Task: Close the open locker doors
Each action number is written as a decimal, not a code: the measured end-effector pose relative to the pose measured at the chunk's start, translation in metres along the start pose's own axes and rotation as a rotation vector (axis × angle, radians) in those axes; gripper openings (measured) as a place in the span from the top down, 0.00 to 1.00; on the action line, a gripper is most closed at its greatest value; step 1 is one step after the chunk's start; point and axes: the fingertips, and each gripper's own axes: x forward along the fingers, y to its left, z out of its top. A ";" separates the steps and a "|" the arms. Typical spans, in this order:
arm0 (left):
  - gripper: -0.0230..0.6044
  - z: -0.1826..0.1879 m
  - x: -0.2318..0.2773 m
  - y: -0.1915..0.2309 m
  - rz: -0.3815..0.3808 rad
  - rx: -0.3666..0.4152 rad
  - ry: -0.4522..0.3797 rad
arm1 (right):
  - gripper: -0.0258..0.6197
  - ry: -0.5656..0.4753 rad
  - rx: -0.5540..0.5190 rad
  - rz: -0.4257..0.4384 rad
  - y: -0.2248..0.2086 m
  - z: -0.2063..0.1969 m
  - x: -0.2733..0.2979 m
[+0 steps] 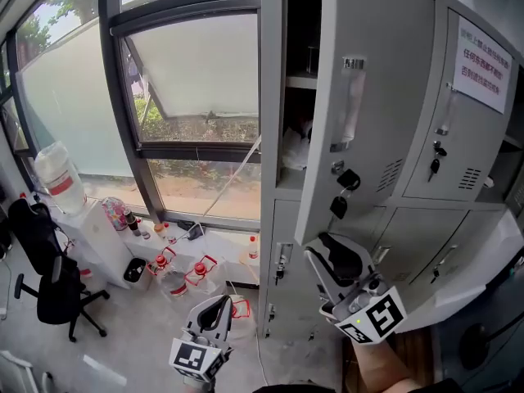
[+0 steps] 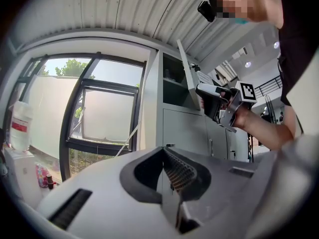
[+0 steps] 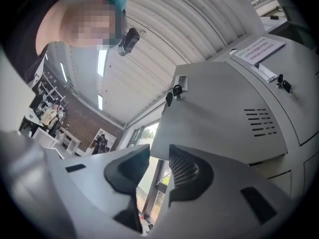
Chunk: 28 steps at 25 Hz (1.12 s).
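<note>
Right hand-held gripper (image 1: 332,256) parted at open locker door (image 1: 368,97), left hand-held gripper (image 1: 217,311) closed, white clutter (image 1: 293,150) inside.

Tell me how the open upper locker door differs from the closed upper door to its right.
The open door stands swung out, baring shelves behind it; the closed door sits flush. The closed door carries a paper notice with red print; the open door has none. Both are grey, with vents and keys hanging at the lock.
</note>
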 end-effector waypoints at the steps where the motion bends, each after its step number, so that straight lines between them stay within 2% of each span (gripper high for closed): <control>1: 0.95 -0.001 -0.001 0.002 0.010 0.006 -0.004 | 0.78 -0.002 0.006 0.005 -0.001 -0.002 0.003; 6: 0.95 0.000 -0.005 0.011 0.065 0.003 0.016 | 0.79 -0.012 0.032 0.020 -0.009 -0.010 0.017; 10: 0.95 -0.006 -0.009 0.021 0.103 0.037 0.000 | 0.79 -0.015 0.047 0.030 -0.017 -0.017 0.028; 13: 0.95 -0.002 -0.011 0.023 0.135 0.015 0.027 | 0.80 -0.021 0.071 0.030 -0.024 -0.021 0.035; 24: 0.95 -0.009 -0.025 0.037 0.232 0.044 0.027 | 0.80 -0.005 0.130 0.001 -0.055 -0.043 0.058; 28: 0.95 -0.009 -0.025 0.035 0.254 0.027 0.045 | 0.80 -0.002 0.159 -0.019 -0.066 -0.048 0.063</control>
